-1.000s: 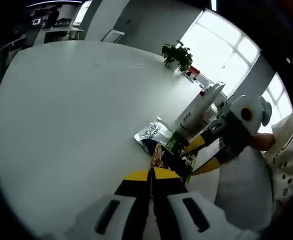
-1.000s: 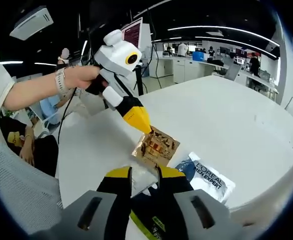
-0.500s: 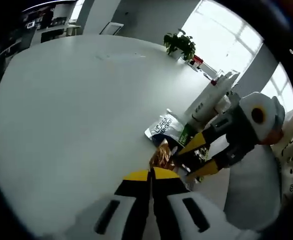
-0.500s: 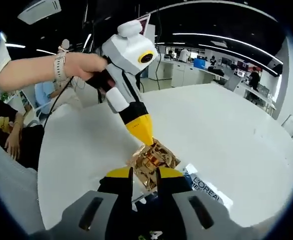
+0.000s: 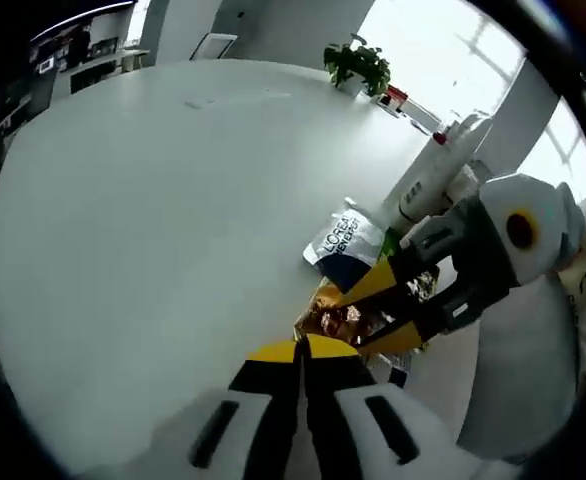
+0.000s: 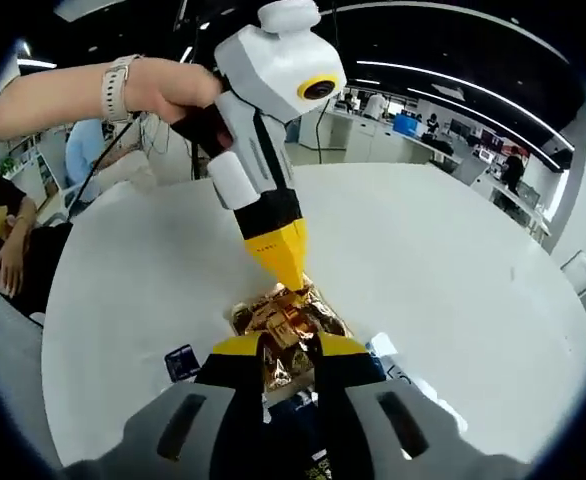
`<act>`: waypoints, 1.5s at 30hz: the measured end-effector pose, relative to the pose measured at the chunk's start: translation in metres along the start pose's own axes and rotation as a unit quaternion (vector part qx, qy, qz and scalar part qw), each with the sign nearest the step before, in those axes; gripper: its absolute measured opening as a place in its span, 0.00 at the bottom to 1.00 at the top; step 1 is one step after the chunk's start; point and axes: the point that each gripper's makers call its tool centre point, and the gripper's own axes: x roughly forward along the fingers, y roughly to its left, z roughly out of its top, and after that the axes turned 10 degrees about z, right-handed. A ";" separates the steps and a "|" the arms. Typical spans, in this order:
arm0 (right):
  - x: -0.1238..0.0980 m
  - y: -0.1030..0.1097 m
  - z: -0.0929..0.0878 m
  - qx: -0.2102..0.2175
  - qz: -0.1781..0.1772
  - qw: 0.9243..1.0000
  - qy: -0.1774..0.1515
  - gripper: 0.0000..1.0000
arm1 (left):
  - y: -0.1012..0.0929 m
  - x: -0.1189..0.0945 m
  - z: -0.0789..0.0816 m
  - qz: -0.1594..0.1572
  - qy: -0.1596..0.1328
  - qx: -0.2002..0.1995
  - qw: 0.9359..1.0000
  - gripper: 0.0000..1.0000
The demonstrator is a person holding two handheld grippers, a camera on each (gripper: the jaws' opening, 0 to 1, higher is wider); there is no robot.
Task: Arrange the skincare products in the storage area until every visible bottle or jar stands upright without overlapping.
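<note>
Right gripper view, right gripper (image 6: 285, 347) and left gripper (image 6: 291, 284) both clamped on gold sachet (image 6: 285, 325).

a wide white table (image 5: 153, 200) fills the foreground. a potted plant (image 5: 353, 66) stands at its far edge before bright windows (image 5: 428, 45). beyond, an open office with desks (image 6: 373, 135) under ceiling light strips (image 6: 453, 75).

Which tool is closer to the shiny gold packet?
About even. The left tool pinches the gold packet's far edge with its tips shut, and the right tool has its jaws around the near edge.
</note>
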 end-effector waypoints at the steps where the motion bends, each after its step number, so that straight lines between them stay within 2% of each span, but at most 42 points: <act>1: 0.000 0.000 0.000 -0.002 0.000 1.000 0.001 0.20 | 0.000 0.000 0.001 0.001 0.000 -0.002 1.000 0.00; 9: 0.004 -0.003 0.002 0.000 0.011 1.000 0.000 0.19 | 0.003 0.001 -0.002 0.016 0.006 -0.023 1.000 0.00; 11: 0.004 -0.005 0.001 0.015 0.020 1.000 0.001 0.19 | 0.004 0.002 -0.003 0.017 0.008 -0.027 0.999 0.00; 19: 0.004 -0.005 -0.002 0.028 0.033 0.999 0.006 0.16 | 0.005 0.005 -0.005 0.023 0.013 -0.039 0.999 0.00; 24: 0.003 -0.008 -0.004 0.044 0.042 0.998 0.014 0.18 | 0.005 0.007 -0.006 0.023 0.014 -0.047 0.999 0.00; 32: 0.003 -0.005 -0.005 0.024 0.051 0.998 0.035 0.17 | 0.006 0.009 -0.007 0.021 0.011 -0.050 0.998 0.00; 39: 0.006 -0.006 -0.004 0.025 0.059 0.997 0.042 0.16 | 0.003 0.000 -0.007 0.042 0.002 -0.001 0.999 0.02; 41: 0.005 -0.006 -0.004 0.023 0.060 0.997 0.044 0.16 | -0.003 -0.005 -0.008 0.048 -0.005 0.036 0.998 0.04; 43: 0.006 -0.006 -0.004 0.021 0.061 0.997 0.045 0.16 | -0.006 -0.007 -0.009 0.056 -0.004 0.044 0.997 0.05; 45: 0.006 -0.005 -0.003 0.018 0.063 0.997 0.046 0.15 | -0.012 -0.008 -0.006 0.053 -0.019 0.054 0.997 0.05</act>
